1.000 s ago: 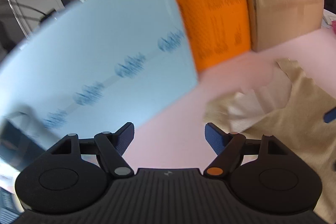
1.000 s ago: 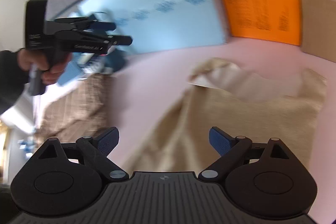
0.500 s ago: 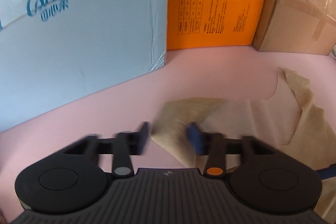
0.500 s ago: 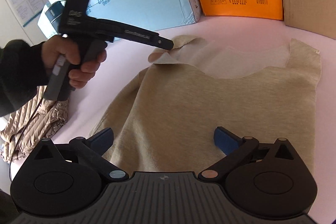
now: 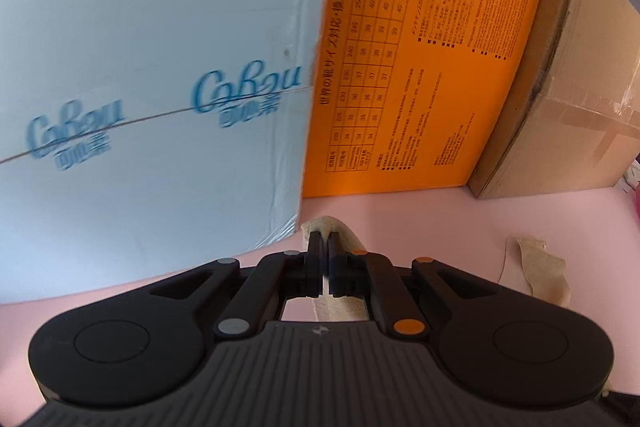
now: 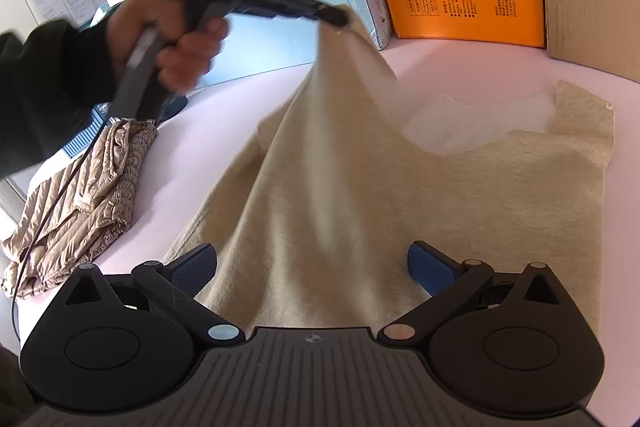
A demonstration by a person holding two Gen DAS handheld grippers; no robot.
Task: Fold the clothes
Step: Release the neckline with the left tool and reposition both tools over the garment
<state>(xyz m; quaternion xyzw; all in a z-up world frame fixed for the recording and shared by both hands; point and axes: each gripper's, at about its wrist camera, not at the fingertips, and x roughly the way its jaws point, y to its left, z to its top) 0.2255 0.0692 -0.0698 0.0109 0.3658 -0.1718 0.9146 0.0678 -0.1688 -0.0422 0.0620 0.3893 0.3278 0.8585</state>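
A beige top [image 6: 460, 195] lies spread on the pink table [image 6: 224, 131]. My left gripper [image 5: 323, 251] is shut on the top's left shoulder corner [image 5: 326, 227] and holds it up off the table; in the right wrist view the left gripper [image 6: 336, 17] shows with cloth draping down from it. The other shoulder [image 5: 540, 267] lies flat at the right. My right gripper [image 6: 312, 263] is open and empty, low over the body of the top.
A light blue carton [image 5: 152, 87], an orange box [image 5: 420, 67] and a brown cardboard box [image 5: 572, 99] stand along the table's far side. A tan quilted garment [image 6: 80, 195] lies heaped at the table's left edge.
My left gripper came down to the shoulder corner, shut on it and lifted it up. My right gripper stayed open over the top.
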